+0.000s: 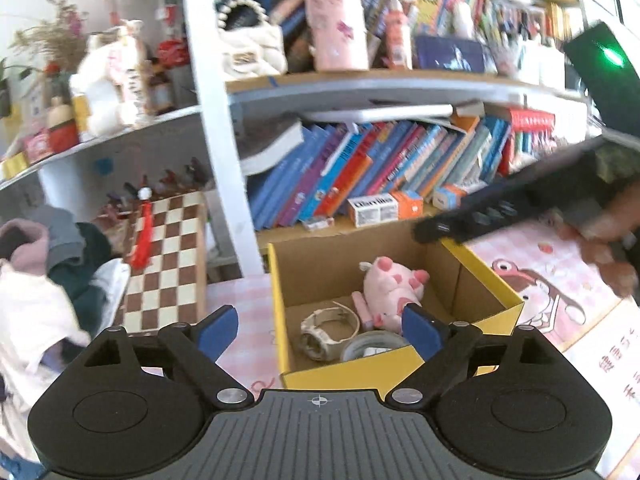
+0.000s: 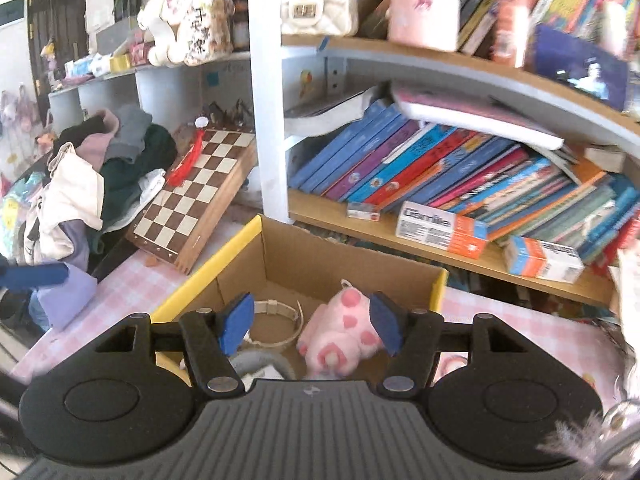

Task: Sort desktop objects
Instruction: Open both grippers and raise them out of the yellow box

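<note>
My landmark is the cardboard box (image 1: 400, 372) with yellow outer walls, which stands on the pink checked table (image 2: 120, 292) in front of the bookshelf (image 2: 400, 236). I have the left gripper (image 1: 320, 330) hovering at the box's near edge, its blue-padded jaws spread wide with nothing between them. My right gripper (image 2: 310, 324) hangs over the box from the other side, jaws likewise apart and empty; in the left wrist view I see its black body and the hand (image 1: 608, 236) holding it just past the box's far right corner.

Inside the box lie a pink plush pig (image 1: 390, 290), a pale wristwatch (image 1: 328, 330) beside it, and a roll of clear tape (image 1: 374, 346) against the near wall. A thin pink stick (image 1: 362, 310) rests between the watch and the pig; I cannot tell what it is.

To the left of the box a folding chessboard (image 2: 196, 188) leans on a heap of clothes (image 2: 100, 160). Behind the box, on the bookshelf's lower board, sit two small orange-and-white cartons (image 2: 440, 230) in front of slanting books (image 2: 460, 168). To the right of the box a pink cartoon mat (image 1: 540, 280) covers the table.
</note>
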Action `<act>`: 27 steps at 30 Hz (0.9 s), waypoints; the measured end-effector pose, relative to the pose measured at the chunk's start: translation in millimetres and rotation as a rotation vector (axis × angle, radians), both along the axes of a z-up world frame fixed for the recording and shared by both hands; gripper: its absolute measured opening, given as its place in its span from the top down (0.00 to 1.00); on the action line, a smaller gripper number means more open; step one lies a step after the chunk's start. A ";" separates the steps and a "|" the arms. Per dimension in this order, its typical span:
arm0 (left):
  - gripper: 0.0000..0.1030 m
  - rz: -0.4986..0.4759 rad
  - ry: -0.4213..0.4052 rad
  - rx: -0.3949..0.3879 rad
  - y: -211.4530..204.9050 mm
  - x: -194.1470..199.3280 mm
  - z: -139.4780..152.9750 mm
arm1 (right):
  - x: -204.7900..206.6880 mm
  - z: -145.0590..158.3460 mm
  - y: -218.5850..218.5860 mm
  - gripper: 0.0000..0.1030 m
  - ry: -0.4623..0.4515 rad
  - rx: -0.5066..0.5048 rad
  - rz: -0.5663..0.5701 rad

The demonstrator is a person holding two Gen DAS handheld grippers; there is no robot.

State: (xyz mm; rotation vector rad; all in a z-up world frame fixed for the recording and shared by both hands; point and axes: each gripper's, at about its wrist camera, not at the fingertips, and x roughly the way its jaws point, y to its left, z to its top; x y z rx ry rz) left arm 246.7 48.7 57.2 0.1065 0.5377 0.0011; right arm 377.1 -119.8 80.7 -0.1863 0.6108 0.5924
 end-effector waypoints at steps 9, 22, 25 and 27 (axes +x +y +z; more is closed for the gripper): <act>0.07 0.008 -0.013 0.012 5.9 -51.8 -0.9 | -81.9 -8.4 -27.6 0.39 -0.026 0.015 -0.121; 0.05 0.044 0.073 -0.004 -5.3 -113.8 -41.6 | -191.0 -54.6 -55.1 0.35 0.039 0.010 -0.291; 0.05 0.048 0.088 -0.005 -9.0 -125.5 -50.3 | -213.0 -68.1 -56.8 0.35 0.041 -0.018 -0.322; 0.05 0.048 0.098 -0.006 -11.0 -131.6 -54.4 | -227.2 -77.2 -56.3 0.34 0.040 -0.040 -0.339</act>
